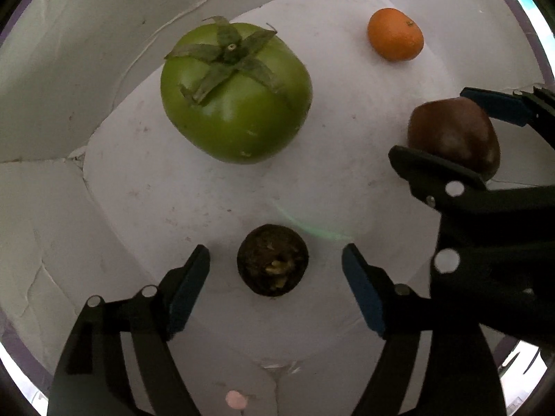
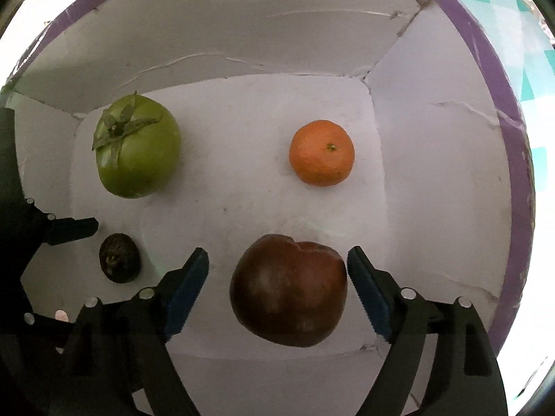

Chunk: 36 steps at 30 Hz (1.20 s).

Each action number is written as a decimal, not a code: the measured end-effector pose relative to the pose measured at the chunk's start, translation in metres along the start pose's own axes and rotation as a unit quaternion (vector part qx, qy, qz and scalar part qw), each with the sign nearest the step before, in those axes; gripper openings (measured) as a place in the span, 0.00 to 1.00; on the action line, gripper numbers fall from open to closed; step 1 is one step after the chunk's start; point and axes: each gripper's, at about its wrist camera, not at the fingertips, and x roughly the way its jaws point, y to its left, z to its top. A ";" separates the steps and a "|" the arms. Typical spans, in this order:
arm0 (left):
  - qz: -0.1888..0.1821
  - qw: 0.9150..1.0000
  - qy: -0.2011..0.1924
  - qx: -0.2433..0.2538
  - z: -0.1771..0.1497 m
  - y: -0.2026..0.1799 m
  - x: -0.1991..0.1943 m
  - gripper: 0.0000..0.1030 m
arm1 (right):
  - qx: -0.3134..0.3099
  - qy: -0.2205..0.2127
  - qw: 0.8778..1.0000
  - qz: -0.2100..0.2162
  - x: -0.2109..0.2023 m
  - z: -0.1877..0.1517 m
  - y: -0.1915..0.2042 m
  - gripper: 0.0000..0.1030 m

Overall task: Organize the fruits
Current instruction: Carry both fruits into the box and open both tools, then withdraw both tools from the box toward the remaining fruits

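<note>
I judge the step in hand to be a double pick: each gripper is lined up on 1 fruit inside the white box, and neither has closed yet.

On my left gripper the jaws stand wide apart, with the small dark fruit sitting on the box floor between them — roughly centred, clear gaps on both sides. To do this well I'd keep it centred and close slowly, since it is small and round and could roll out from under the pads. Its top looks rough and broken, so I'd squeeze only lightly.

My right gripper is also spread open around the dark red fruit. Its right pad is just beside the skin, maybe touching — I cannot tell; the left pad stands a little off. I'd shift slightly left before closing, so both pads meet the fruit evenly.

The green tomato and the orange mandarin lie farther back, well apart from both grippers.
</note>
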 end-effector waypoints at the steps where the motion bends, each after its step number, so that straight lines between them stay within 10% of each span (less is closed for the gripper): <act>1: -0.001 1.000 -0.003 0.000 -0.004 -0.003 -0.002 0.78 | 0.001 -0.001 1.000 -0.001 0.000 0.000 0.002 0.81; 7: -0.016 0.997 -0.074 -0.006 -0.021 0.007 -0.030 0.78 | 0.026 -0.046 0.999 -0.003 -0.031 -0.008 -0.005 0.82; 11: 0.002 0.988 -0.152 0.004 -0.035 0.001 -0.064 0.78 | 0.073 -0.176 0.981 0.041 -0.094 -0.042 -0.026 0.85; 16: 0.063 0.951 -0.301 0.022 -0.070 -0.029 -0.129 0.96 | 0.154 -0.286 0.944 0.051 -0.148 -0.116 -0.069 0.85; 21: 0.055 0.918 -0.389 0.061 -0.111 -0.095 -0.177 0.98 | 0.251 -0.294 0.922 0.026 -0.153 -0.227 -0.111 0.85; 29: -0.012 0.921 -0.366 0.132 -0.149 -0.232 -0.169 0.98 | 0.366 -0.298 0.882 -0.011 -0.131 -0.393 -0.147 0.85; 36: 0.017 0.923 -0.319 0.213 -0.147 -0.328 -0.115 0.98 | 0.407 -0.287 0.867 0.002 -0.100 -0.432 -0.159 0.85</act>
